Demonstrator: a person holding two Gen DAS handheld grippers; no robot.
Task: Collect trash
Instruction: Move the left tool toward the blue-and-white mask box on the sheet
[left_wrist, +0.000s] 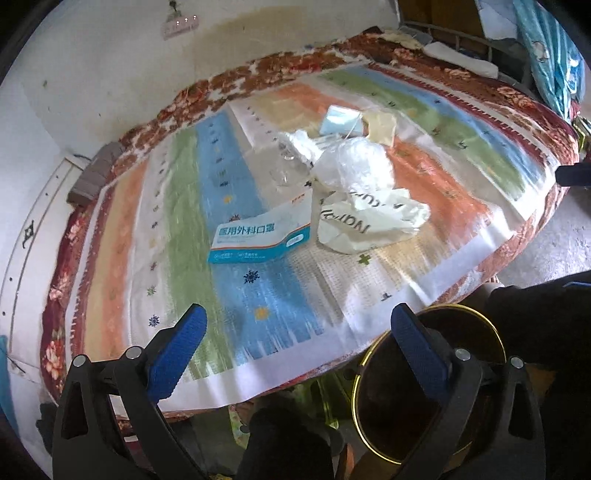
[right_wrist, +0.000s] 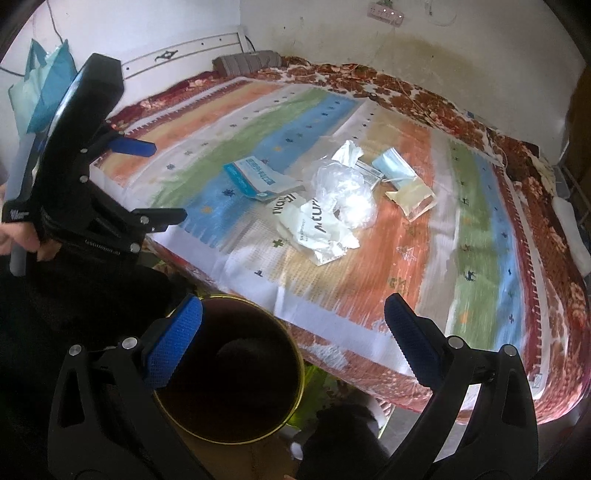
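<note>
Bed (right_wrist: 480, 206) with striped cover carries the trash in a cluster near its middle, well back from the near edge. Dark bin (right_wrist: 229, 380) with gold rim stands on the floor against the near edge. Mask box (left_wrist: 260, 236) lies flat, long axis roughly along the near edge. Crumpled printed bag (left_wrist: 369, 221) touches it; clear plastic wad (left_wrist: 354, 166) lies just behind. Left gripper (left_wrist: 295, 350) and right gripper (right_wrist: 291, 332) both gape empty, short of the cluster.

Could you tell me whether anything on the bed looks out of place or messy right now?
Yes: litter sits mid-bed on the striped cover: a flattened mask box, crumpled clear plastic, a creased white bag and a blue mask. The bin below looks empty.
</note>
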